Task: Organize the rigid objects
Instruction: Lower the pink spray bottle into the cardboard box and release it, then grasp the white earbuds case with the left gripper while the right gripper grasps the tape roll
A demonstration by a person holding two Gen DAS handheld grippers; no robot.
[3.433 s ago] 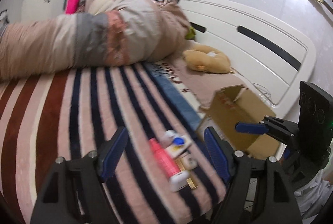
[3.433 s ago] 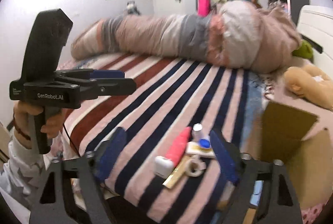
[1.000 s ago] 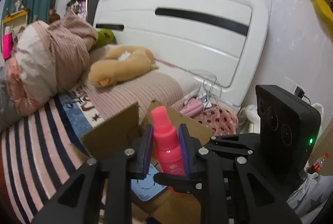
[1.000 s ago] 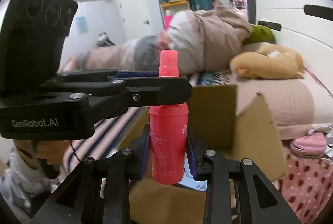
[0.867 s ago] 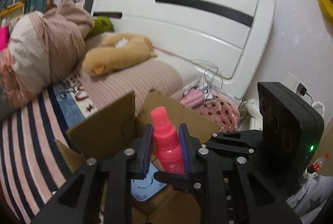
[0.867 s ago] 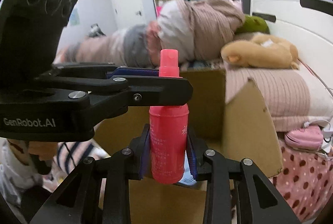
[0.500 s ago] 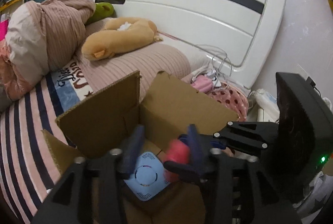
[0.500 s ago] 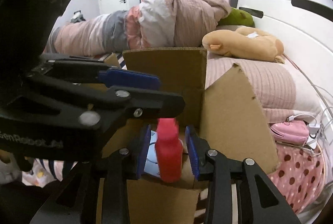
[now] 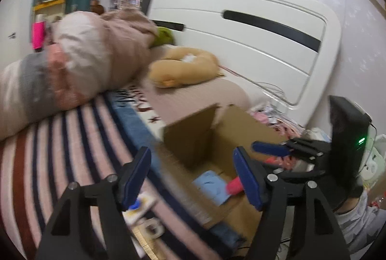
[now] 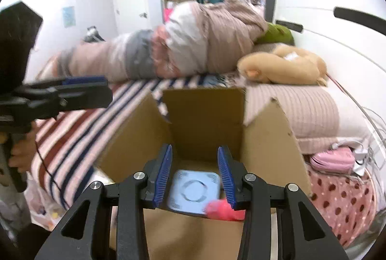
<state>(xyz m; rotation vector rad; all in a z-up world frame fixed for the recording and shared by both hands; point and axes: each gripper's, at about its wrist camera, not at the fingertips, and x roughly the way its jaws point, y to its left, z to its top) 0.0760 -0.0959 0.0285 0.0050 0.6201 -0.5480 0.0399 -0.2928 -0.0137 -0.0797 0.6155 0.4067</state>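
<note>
Pink bottle (image 10: 223, 209) lies (apparently on its side) inside cardboard box (image 10: 205, 115).

The right gripper (image 10: 194, 174), black with blue ribbed pads, hangs with its jaws apart and empty over the open brown cardboard box (image 10: 205, 115). On the box floor a pale blue square device with rounded corners (image 10: 194, 192) lies flat, and a pink plastic spray bottle (image 10: 223, 210) lies on its side touching the device's near right corner. The left gripper (image 10: 82, 88) reaches in from the left edge, above the striped bedspread (image 10: 79, 120); whether its jaws are apart is unclear.
</note>
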